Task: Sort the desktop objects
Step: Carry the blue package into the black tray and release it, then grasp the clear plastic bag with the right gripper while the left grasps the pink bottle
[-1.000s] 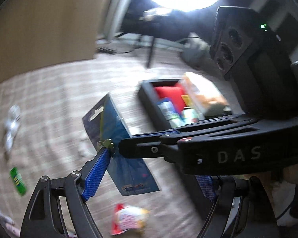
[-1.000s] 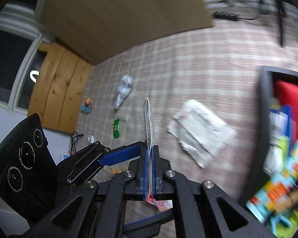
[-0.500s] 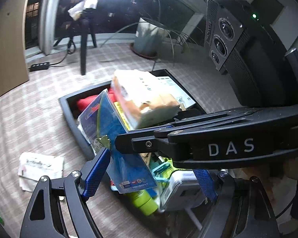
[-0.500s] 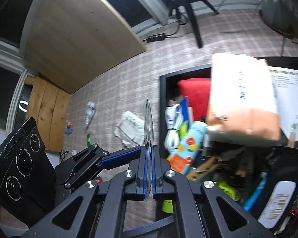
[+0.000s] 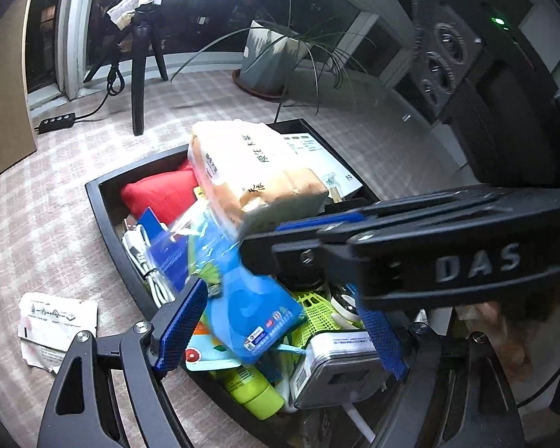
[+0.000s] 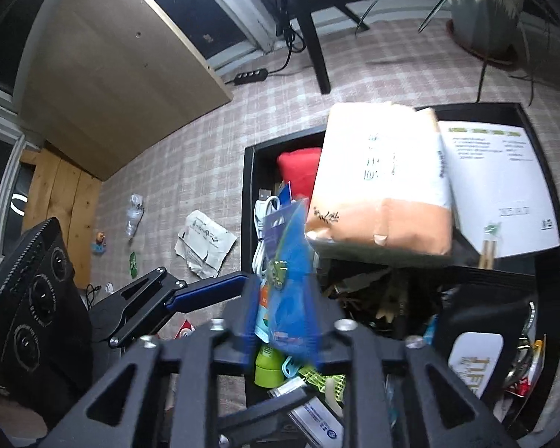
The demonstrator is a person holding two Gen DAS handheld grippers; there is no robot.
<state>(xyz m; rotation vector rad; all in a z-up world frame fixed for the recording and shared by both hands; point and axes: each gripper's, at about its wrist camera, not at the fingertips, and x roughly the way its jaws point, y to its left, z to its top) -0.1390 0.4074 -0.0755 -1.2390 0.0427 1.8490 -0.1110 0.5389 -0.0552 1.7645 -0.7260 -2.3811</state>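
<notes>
Right gripper jaws have just been opening, and the blue blister pack sits loose between them, not pinched, right over the near-left part of the black tray. Left gripper is spread wide w/ nothing in it.

Risk imo: tray's piled high, so the pack could slide off the tissue pack or tip over the wall onto the checked cloth.

Pack's blurred, long axis roughly upright, hang-tab end up and away from the gripper.

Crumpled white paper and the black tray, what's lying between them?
Nothing; only bare checked cloth separates the crumpled white paper from the black tray, clearest in the right wrist view.
</notes>
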